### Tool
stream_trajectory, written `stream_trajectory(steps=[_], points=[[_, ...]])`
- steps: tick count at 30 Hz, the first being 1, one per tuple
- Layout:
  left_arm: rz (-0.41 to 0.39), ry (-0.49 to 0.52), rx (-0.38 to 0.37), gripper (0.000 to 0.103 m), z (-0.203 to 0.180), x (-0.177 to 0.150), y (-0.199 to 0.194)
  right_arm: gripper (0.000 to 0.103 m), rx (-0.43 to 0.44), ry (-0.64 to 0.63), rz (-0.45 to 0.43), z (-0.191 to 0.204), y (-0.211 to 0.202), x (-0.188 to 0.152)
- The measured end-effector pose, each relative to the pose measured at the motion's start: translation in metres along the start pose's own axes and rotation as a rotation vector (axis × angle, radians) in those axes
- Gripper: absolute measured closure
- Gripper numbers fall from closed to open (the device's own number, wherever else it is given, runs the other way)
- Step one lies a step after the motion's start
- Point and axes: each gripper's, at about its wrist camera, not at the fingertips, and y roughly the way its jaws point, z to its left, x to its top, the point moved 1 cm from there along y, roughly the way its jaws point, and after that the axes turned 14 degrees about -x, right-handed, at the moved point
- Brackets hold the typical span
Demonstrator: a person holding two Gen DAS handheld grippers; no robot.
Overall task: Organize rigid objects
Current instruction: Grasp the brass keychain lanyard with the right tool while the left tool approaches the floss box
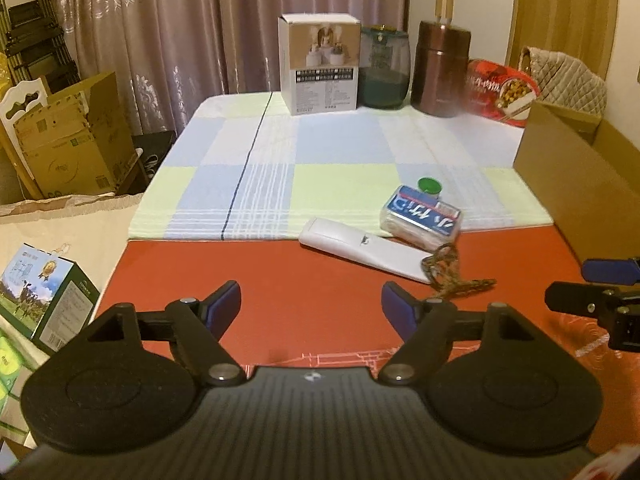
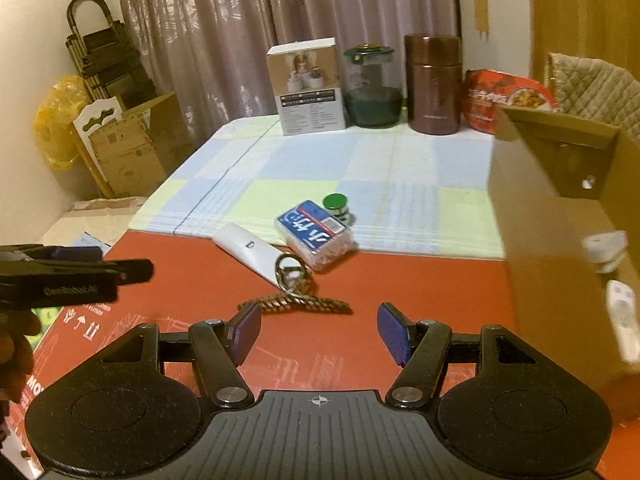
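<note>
Red board covers the near half of the table [image 1: 320,280], and a checked cloth [image 1: 340,160] of pale green, blue and white covers the far half. At the right edge stands an open cardboard box [image 2: 540,240]; the right wrist view shows 2 or 3 white items already inside it, too blurred to name. Along the back sit a white carton [image 1: 320,64], a dark green jar [image 1: 385,68], a brown canister [image 1: 440,68] and a red food packet [image 1: 500,92].

4 small things lie loose near the middle, where cloth meets board: a white remote control [image 2: 250,250], a blue and white packet [image 2: 314,234] just beside it, a small green-capped bottle [image 2: 336,206] behind the packet, and a key ring with a braided strap [image 2: 294,288] lying nearest, its ring touching the remote's end.

Both grippers hover low over the red board, short of these items. The left gripper [image 1: 312,306] has its jaws spread wide and holds nothing. The right gripper [image 2: 320,330] is likewise wide and empty, with the braided strap just ahead of its fingertips.

Judging by this, the sorting is partly done: some pieces appear boxed, while 4 loose ones remain.
</note>
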Motion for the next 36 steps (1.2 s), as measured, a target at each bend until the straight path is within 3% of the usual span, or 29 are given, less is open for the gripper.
stream_trajectory(steps=[15,21,26,36], points=[[0.04,-0.057,-0.039,0.019,0.026,0.004,0.057,0.042,0.04,-0.038,0.029,0.026,0.087,0.008],[0.064,-0.049,-0.037,0.019,0.03,0.004,0.071,0.057,0.042,-0.058,0.06,0.032,0.109,0.008],[0.078,-0.049,-0.051,0.019,0.03,0.0,0.074,0.08,0.03,-0.079,0.068,0.034,0.113,0.008],[0.064,-0.054,-0.08,0.019,0.028,0.001,0.073,0.081,-0.048,-0.057,0.072,0.017,0.108,0.014]])
